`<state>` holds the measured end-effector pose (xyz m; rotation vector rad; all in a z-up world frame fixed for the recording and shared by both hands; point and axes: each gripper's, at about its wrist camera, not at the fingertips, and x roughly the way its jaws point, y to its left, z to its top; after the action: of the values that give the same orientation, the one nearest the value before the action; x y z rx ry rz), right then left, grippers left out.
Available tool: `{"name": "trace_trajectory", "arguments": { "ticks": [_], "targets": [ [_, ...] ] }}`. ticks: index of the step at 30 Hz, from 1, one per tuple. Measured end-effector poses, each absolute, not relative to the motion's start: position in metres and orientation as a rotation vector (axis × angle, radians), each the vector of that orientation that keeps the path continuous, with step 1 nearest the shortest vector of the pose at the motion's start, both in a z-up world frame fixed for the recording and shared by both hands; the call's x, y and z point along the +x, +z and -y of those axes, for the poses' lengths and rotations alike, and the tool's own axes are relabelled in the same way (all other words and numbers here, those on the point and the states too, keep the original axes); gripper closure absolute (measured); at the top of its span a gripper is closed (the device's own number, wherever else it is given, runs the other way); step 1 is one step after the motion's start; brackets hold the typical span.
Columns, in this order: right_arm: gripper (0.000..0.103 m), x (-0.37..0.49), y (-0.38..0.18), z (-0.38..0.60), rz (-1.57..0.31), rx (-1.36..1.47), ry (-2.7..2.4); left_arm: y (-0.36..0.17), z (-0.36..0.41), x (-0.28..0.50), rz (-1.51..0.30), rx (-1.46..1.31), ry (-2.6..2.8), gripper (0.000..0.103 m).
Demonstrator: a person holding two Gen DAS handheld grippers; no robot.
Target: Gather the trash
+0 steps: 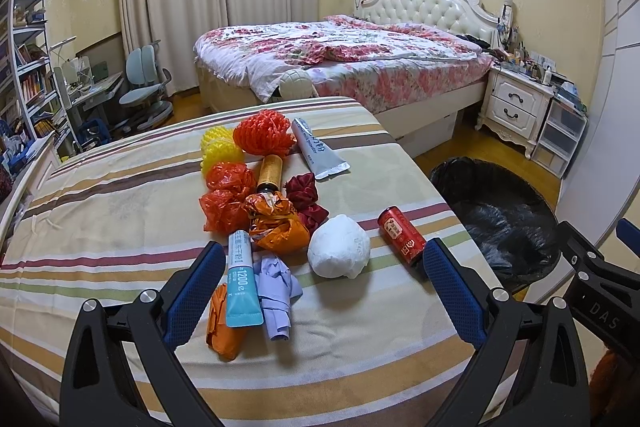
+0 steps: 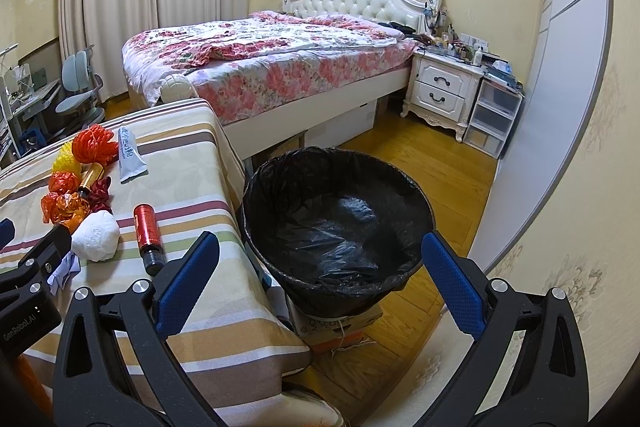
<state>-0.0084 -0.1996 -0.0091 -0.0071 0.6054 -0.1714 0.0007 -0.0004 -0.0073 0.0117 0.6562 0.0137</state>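
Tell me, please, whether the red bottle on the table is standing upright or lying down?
Lying down: the red bottle rests on its side on the striped table, dark cap toward the camera.

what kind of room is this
A lived-in bedroom, most likely in a home: a bed with a floral quilt and tufted white headboard, a white nightstand, and a study desk with a chair by the curtains.

both left gripper (image 1: 324, 267) and right gripper (image 2: 320, 267) gape wide, holding nothing.
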Motion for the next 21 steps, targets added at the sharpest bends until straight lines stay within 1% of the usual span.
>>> {"name": "trace_trajectory", "arguments": {
  "ticks": [8,16,21],
  "targets": [
    [0.004,-0.011,-0.010,0.198,-0.607,-0.007,-0.171,-0.007,0.001,0.001,-0.658,0.013,0.014,0.006],
    [0.004,-0.013,-0.011,0.198,-0.611,-0.006,-0.170,-0.019,0.000,-0.003,-0.661,0.014,0.015,0.006],
    [0.004,-0.014,-0.024,0.197,-0.614,-0.008,-0.170,-0.019,0.000,-0.002,-0.662,0.014,0.014,0.006]
  ]
}}
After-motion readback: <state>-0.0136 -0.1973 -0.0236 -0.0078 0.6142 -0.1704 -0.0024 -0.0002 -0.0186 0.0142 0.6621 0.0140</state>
